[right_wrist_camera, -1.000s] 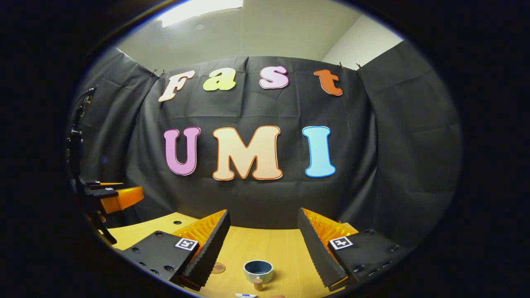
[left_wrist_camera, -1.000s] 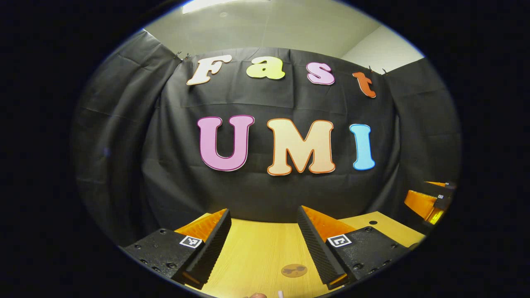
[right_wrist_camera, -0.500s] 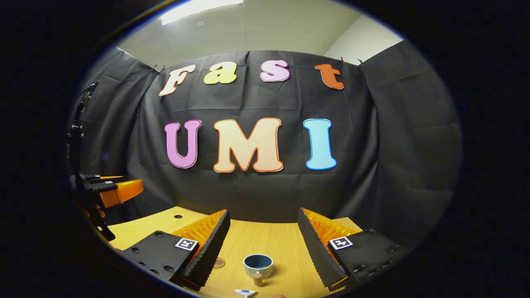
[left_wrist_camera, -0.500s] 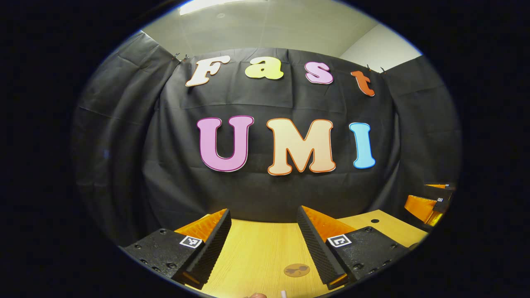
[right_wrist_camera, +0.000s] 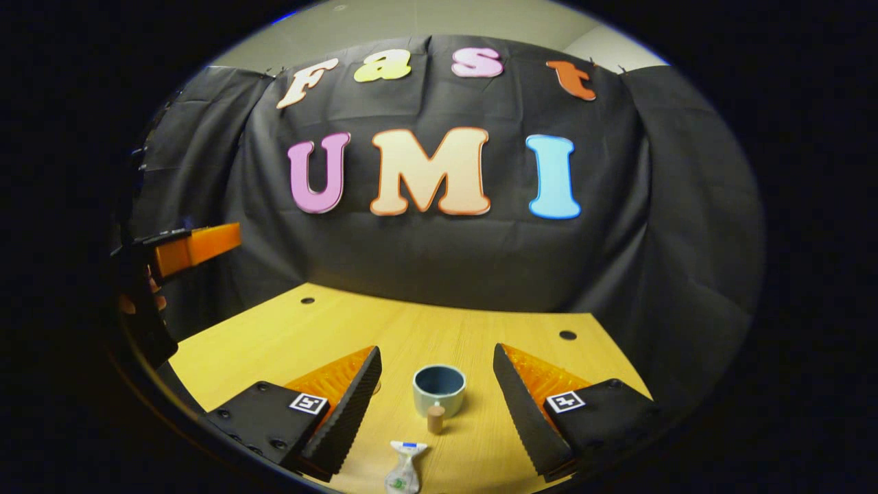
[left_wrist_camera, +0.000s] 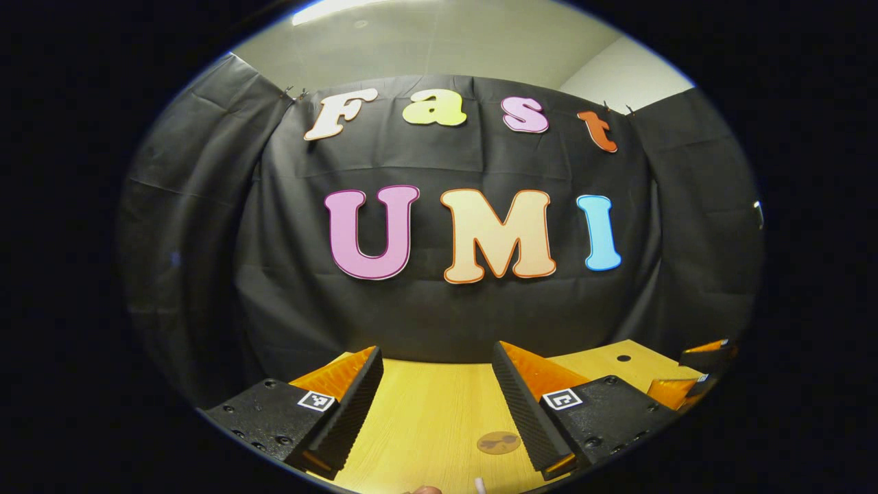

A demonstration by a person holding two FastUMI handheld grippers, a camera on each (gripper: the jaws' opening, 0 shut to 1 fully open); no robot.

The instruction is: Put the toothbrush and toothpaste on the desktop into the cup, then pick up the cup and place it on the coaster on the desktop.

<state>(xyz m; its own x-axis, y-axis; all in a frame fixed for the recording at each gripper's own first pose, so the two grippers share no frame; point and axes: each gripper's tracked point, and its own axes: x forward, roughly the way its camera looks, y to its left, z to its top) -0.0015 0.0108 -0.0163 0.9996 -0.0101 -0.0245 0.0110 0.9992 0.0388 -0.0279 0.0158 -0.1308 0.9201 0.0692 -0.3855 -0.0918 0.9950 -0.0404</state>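
Observation:
In the right gripper view a pale cup (right_wrist_camera: 439, 388) with a blue inside stands upright on the wooden desktop (right_wrist_camera: 329, 329), ahead of and between the spread fingers of my open right gripper (right_wrist_camera: 436, 353). A small brown cylinder (right_wrist_camera: 435, 418) stands just in front of the cup. Nearer still lies a white toothpaste tube (right_wrist_camera: 405, 470). In the left gripper view a round brown coaster (left_wrist_camera: 499, 442) lies flat beside the right finger of my open left gripper (left_wrist_camera: 436, 357), which holds nothing. A small white tip (left_wrist_camera: 480, 486) pokes in at the bottom edge.
The black cloth wall closes off the back of the desktop. Two round holes (right_wrist_camera: 308, 300) (right_wrist_camera: 567, 335) sit near its far edge. The left gripper (right_wrist_camera: 195, 245) hangs above the table's left side in the right gripper view; the right gripper (left_wrist_camera: 699, 367) shows low at the right of the left gripper view.
The right gripper has tipped downward, so more desktop shows and the cup, cylinder and toothpaste sit higher in its view. The left gripper has barely moved.

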